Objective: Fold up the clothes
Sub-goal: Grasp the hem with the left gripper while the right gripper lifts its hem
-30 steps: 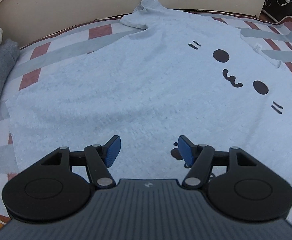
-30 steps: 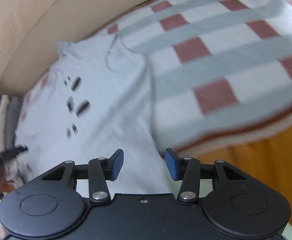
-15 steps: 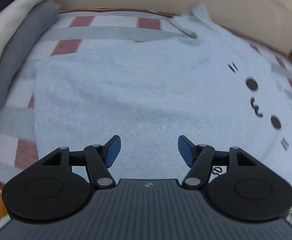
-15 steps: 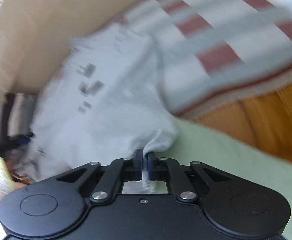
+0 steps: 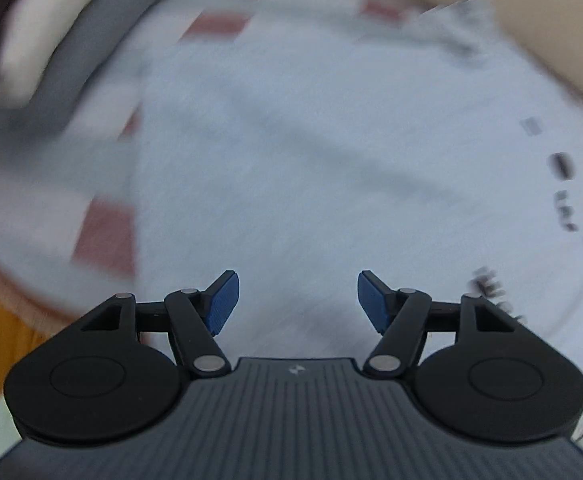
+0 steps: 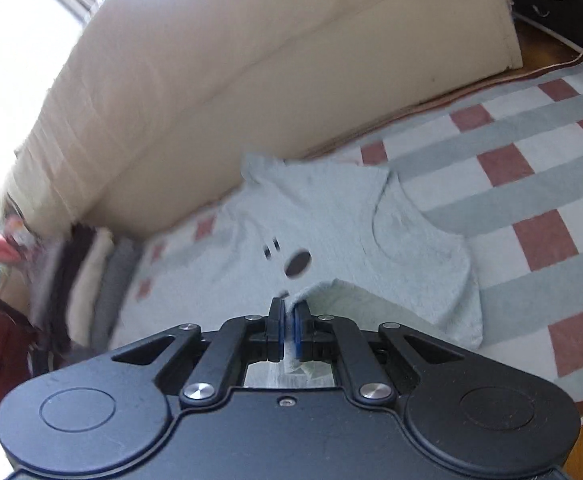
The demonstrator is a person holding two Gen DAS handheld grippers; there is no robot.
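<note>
A pale blue cotton T-shirt printed with a black cartoon cat face lies on a checked rug of grey stripes and red squares, beside a cream sofa. The right hand-held gripper pinches a lifted edge of the shirt between closed pads. The left hand-held gripper hovers over the shirt, jaws parted and empty.
</note>
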